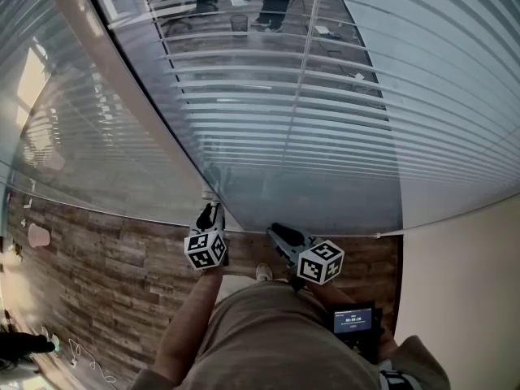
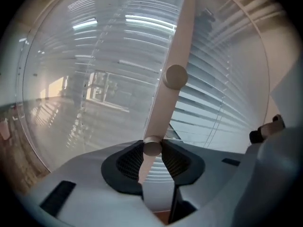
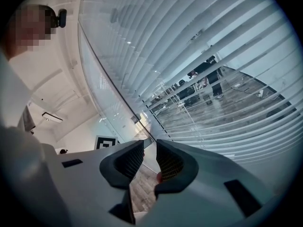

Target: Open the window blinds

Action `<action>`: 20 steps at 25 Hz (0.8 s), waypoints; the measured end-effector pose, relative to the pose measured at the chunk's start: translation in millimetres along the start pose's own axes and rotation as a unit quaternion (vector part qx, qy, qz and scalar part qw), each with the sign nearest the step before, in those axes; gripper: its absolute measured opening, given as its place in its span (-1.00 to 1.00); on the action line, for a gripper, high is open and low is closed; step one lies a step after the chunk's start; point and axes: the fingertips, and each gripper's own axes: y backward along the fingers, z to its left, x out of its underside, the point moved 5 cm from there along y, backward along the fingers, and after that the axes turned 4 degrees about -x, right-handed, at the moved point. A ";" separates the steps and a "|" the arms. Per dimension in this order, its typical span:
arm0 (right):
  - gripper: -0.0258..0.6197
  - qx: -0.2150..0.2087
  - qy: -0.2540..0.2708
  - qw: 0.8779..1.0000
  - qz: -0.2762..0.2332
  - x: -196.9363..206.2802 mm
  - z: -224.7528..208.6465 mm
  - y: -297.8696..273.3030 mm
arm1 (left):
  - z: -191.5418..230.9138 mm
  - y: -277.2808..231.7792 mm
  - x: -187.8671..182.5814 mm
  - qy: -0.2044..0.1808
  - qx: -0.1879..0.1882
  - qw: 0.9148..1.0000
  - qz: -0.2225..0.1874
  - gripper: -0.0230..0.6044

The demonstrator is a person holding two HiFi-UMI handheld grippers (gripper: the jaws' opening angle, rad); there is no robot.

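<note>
White slatted blinds (image 1: 341, 120) hang behind a glass wall, with slats part tilted so the room beyond shows through. A beige tilt wand (image 1: 122, 63) slants down to my left gripper (image 1: 211, 211). In the left gripper view the wand (image 2: 177, 56) comes down from the top. Its round lower end sits between the jaws of the left gripper (image 2: 152, 150), close to both pads with no firm squeeze visible. My right gripper (image 1: 275, 231) hovers just to the right, near the glass. In its own view the right gripper (image 3: 149, 150) is slightly open, with nothing between its jaws and the blinds (image 3: 203, 70) ahead.
Wood-plank floor (image 1: 97, 266) runs along the foot of the glass. A white wall (image 1: 463, 299) stands at the right. Beyond the glass a person (image 1: 276, 2) stands among office chairs. A small pink object (image 1: 38, 236) lies on the floor at far left.
</note>
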 end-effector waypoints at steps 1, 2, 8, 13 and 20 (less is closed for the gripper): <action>-0.64 0.000 0.000 1.000 0.001 -2.0 0.5 -1.7 | 0.1 -0.6 -2.1 -0.012 -0.002 1.000 0.000 -0.50; -0.64 0.000 0.000 1.000 0.001 -3.0 1.0 -2.7 | 0.0 -0.8 -3.2 -0.023 -0.005 1.000 -0.001 -0.50; -0.64 0.000 0.001 1.000 0.003 -2.6 0.7 -1.4 | -4.2 -0.8 -3.6 -0.090 -0.026 0.996 -0.003 -0.50; -0.64 0.002 0.001 1.000 0.001 -2.3 -1.5 1.3 | -8.1 -1.1 -2.7 -0.156 -0.045 0.987 -0.007 -0.50; -0.64 0.004 0.000 1.000 -0.001 -2.2 -2.7 3.5 | -9.4 -2.9 5.0 -0.239 -0.062 0.969 -0.014 -0.50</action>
